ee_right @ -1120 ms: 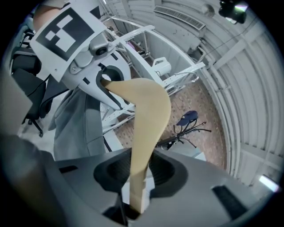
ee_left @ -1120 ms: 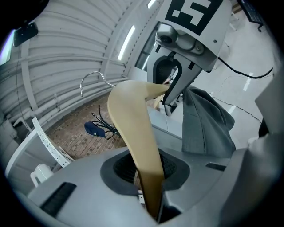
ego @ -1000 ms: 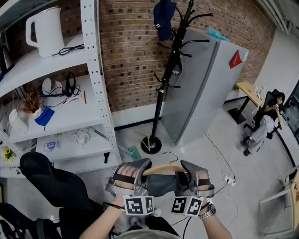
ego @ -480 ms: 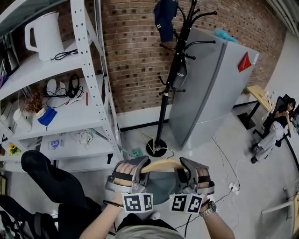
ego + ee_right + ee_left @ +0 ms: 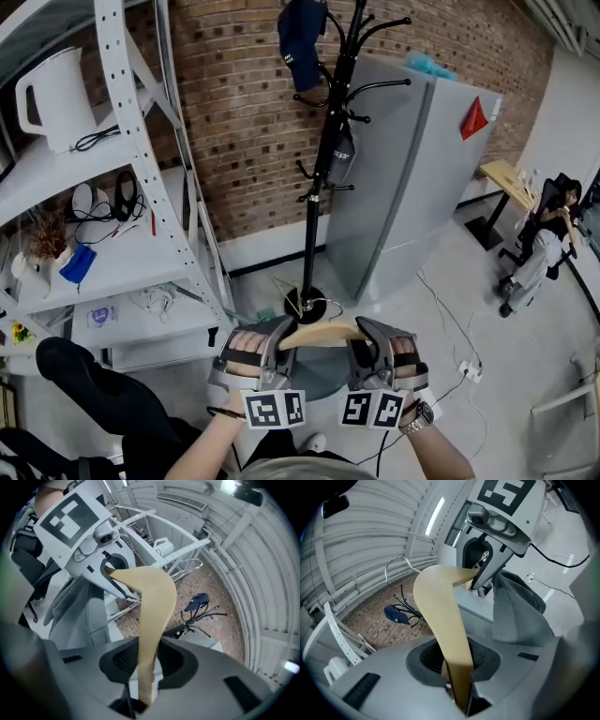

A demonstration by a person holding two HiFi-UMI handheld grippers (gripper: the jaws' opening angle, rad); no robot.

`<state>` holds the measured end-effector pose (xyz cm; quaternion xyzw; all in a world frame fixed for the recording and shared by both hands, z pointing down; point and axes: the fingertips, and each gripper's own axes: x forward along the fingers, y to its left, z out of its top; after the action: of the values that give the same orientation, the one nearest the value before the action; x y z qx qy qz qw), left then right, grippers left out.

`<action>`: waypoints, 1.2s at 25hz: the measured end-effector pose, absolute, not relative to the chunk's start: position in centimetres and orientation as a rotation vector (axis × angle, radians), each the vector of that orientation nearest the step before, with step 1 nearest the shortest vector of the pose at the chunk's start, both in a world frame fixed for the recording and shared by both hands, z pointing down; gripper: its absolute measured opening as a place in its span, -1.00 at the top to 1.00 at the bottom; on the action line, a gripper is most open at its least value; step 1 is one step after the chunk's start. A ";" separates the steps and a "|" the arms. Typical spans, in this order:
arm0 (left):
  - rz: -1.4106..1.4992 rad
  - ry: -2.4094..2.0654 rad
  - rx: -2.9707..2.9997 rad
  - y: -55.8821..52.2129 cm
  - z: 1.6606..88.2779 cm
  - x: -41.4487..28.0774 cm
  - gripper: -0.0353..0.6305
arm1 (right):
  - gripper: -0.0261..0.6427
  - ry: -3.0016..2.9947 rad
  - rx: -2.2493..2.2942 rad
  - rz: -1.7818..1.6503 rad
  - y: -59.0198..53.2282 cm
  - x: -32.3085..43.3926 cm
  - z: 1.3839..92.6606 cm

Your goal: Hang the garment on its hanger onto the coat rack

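Left gripper (image 5: 278, 330) pinches wooden hanger (image 5: 322, 334) at its left arm | right gripper (image 5: 364, 330) pinches the right arm, so grey garment (image 5: 319, 372) hangs level near the person | black coat rack (image 5: 323, 173) stands far beyond, not yet reached.

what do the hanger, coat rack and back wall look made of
Hanger: likely wood, going by its pale tan, smooth matte bar. Coat rack: probably metal, with a thin black pole, curved prongs and a slight sheen. Wall: reddish brick with visible mortar lines.
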<state>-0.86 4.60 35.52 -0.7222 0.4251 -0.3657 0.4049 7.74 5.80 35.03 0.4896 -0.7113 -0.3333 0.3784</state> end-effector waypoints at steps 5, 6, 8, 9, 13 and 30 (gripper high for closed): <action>-0.893 1.034 -1.854 0.7 35.8 -1.2 0.70 | 0.61 -1.778 1.264 -0.803 2.6 7.4 35.4; -0.884 1.027 -1.859 -0.2 35.8 -1.3 0.70 | 0.61 -1.769 1.270 -0.799 1.8 7.3 35.4; -0.868 1.012 -1.865 -1.8 35.7 -1.5 0.70 | 0.61 -1.750 1.280 -0.795 0.4 7.0 35.2; -0.863 1.003 -1.869 -2.5 35.8 -1.8 0.70 | 0.61 -1.740 1.285 -0.791 -0.2 6.7 35.3; -0.844 0.971 -1.880 -5.3 36.0 -2.8 0.70 | 0.61 -1.708 1.301 -0.780 -2.8 5.6 35.2; -0.831 0.954 -1.916 -13.3 37.5 -4.7 0.70 | 0.61 -1.676 1.309 -0.732 -10.4 3.6 36.9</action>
<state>-4.75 -13.28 37.46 -0.7610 0.3791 -0.3299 0.4103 3.63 -10.36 36.89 0.5249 -0.6721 -0.2938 0.4317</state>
